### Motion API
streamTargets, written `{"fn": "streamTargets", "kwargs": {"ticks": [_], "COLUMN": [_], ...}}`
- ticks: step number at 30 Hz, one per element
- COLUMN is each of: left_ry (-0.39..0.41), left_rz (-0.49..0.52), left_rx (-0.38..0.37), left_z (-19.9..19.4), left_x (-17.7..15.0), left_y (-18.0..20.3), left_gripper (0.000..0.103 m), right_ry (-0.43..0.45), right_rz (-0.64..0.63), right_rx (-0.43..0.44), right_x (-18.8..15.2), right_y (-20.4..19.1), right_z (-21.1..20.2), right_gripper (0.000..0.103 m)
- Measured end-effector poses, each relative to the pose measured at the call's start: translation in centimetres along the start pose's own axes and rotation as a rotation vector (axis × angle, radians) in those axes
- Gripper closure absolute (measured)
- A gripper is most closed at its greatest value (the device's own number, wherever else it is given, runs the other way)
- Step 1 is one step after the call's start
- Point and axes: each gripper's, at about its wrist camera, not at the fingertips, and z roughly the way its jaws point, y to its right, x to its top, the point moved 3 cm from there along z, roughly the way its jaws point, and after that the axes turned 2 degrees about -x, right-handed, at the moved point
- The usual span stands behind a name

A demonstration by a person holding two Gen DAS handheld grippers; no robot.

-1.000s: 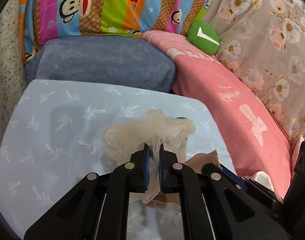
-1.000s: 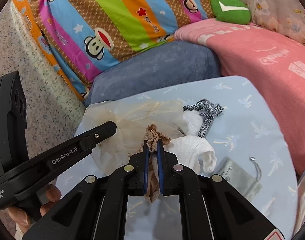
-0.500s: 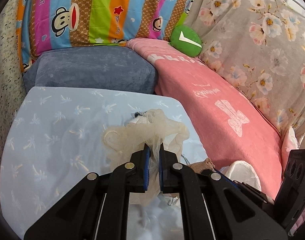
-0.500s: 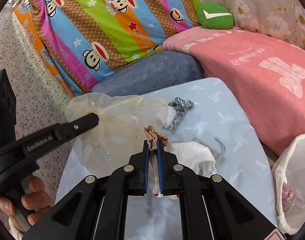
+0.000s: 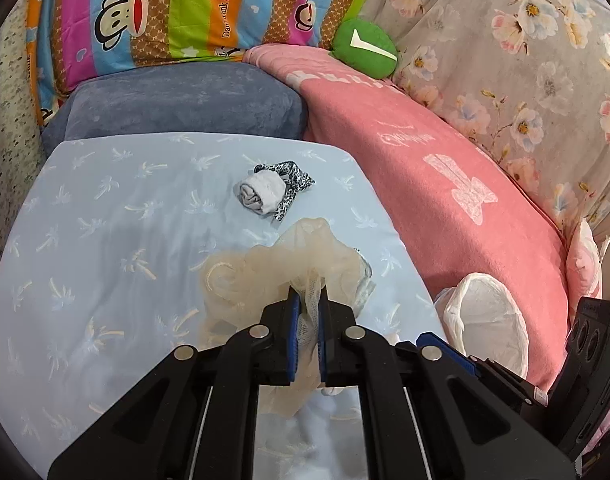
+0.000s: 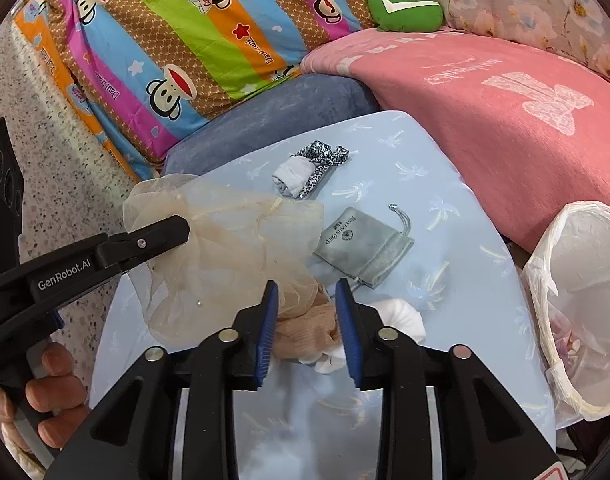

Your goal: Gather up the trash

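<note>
left gripper [image 5: 308, 304] pinches the sheer beige mesh [image 5: 281, 268] above the blue table [image 5: 105, 208]. right gripper [image 6: 307, 300] spread, beige stocking wad [image 6: 305, 326] between its fingers. trash bag [image 6: 581, 300] lies right of both; right arm nearer.

Pouch [image 6: 363, 245] on table [image 6: 445, 168], rolled cloth [image 6: 295, 174] behind, trash bag [image 6: 581, 312] right
</note>
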Motion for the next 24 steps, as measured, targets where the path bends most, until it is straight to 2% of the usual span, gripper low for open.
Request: {"fn": "streamTargets", "kwargs": {"ticks": [6, 15, 17, 19, 21, 24], "left_ry": [-0.019, -0.031, -0.029, -0.027, -0.023, -0.012], "left_rz": [-0.014, -0.023, -0.023, -0.022, -0.021, -0.025], "left_rx": [0.021, 0.049, 0.051, 0.056, 0.061, 0.063], "left_z": [0.3, 0.7, 0.6, 0.6, 0.4, -0.1], "left_x": [-0.9, -1.3, -1.3, -1.3, -1.3, -1.1], "left_y": [-0.6, -1.5, -1.5, -1.5, -1.4, -1.4], "left_gripper": [0.096, 0.096, 0.096, 0.096, 0.096, 0.096], "right_ry": [-0.049, -0.085, -0.096, -0.106, -0.11, -0.086], "right_rz": [0.006, 0.019, 0.017, 0.013, 0.006, 0.003], "right_rx": [-0.012, -0.028, -0.027, -0.025, -0.014, 0.028], "right_x": [-1.9, -2.7, -2.8, -2.9, -3.0, -2.3], "right_y": [0.3, 0.9, 1.0, 0.9, 0.6, -0.1], "right_z": [2.0, 4.9, 5.4, 5.7, 5.6, 4.4], "right_gripper": [0.064, 0.064, 0.068, 0.086, 0.097, 0.099]}}
